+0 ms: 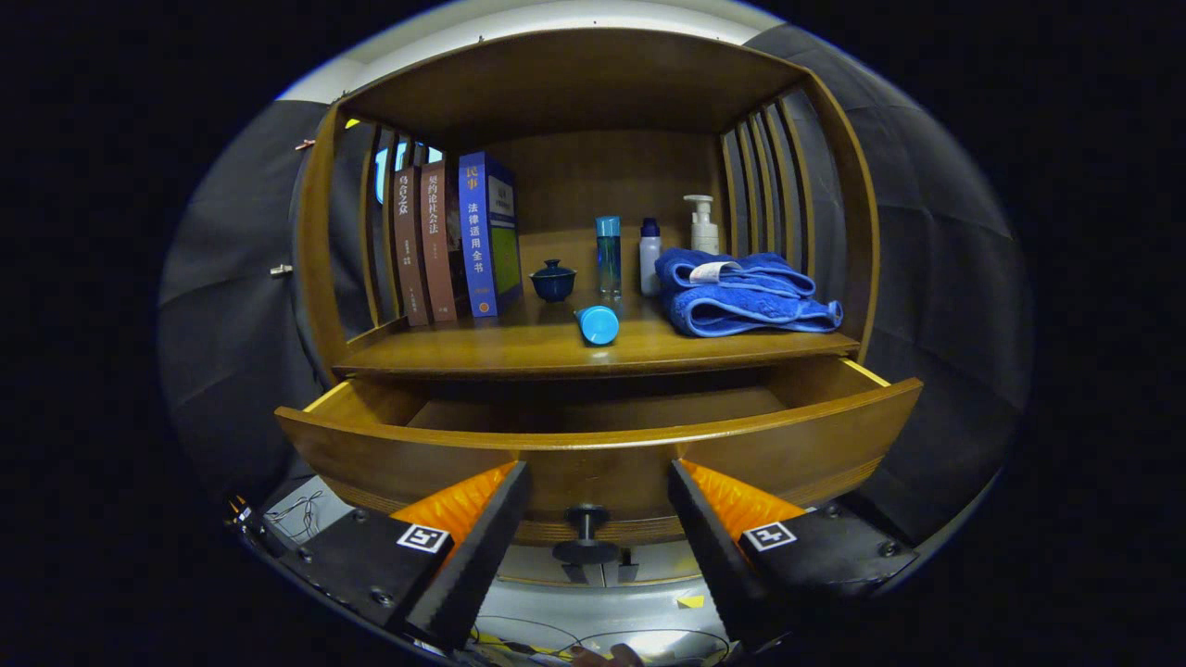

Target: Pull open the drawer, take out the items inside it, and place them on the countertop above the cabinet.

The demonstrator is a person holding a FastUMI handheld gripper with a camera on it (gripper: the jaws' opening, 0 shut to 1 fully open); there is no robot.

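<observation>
The wooden drawer (602, 454) stands pulled open below the countertop (519, 347); I see only bare wood inside it, and its near part is hidden behind the front panel. Its dark round knob (586, 535) sits between my fingers, untouched. My gripper (593, 528) is open, level with the drawer front, one finger on each side of the knob. On the countertop a light blue bottle (598, 324) lies on its side near the front edge, and a folded blue towel (741, 292) rests at the right.
Against the left slats stand three books (454, 241). A small dark blue lidded cup (553, 279), a tall blue bottle (608, 255), a white bottle (650, 257) and a pump bottle (702, 224) stand at the back. Slatted side walls and a wooden roof enclose the shelf.
</observation>
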